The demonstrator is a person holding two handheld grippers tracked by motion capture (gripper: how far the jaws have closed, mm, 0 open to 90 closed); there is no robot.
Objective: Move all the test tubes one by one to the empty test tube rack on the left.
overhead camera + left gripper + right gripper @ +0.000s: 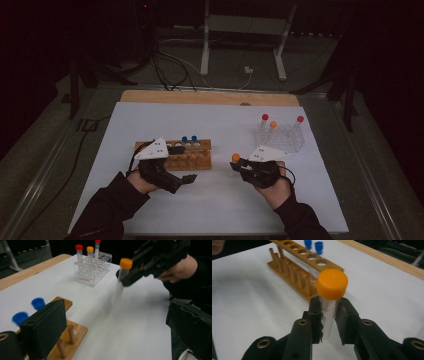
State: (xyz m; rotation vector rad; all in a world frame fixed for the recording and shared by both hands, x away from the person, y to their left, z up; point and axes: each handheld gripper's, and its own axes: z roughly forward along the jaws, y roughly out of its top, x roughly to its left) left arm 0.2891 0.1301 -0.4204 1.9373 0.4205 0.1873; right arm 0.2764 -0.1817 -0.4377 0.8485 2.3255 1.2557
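My right gripper is shut on a clear tube with an orange cap, held upright just below the cap. From above, that gripper hovers over the white mat right of the wooden rack, with the orange cap at its tip. My left gripper lies low in front of the wooden rack and is open with nothing between its jaws. In the left gripper view the jaws of my left gripper stand wide apart, and the orange-capped tube hangs from the right gripper beyond them.
Two blue-capped tubes stand in the wooden rack's back row. A clear plastic rack at the back right holds two red-capped tubes and an orange-capped one. The white mat covers the table; a wooden edge runs along the back.
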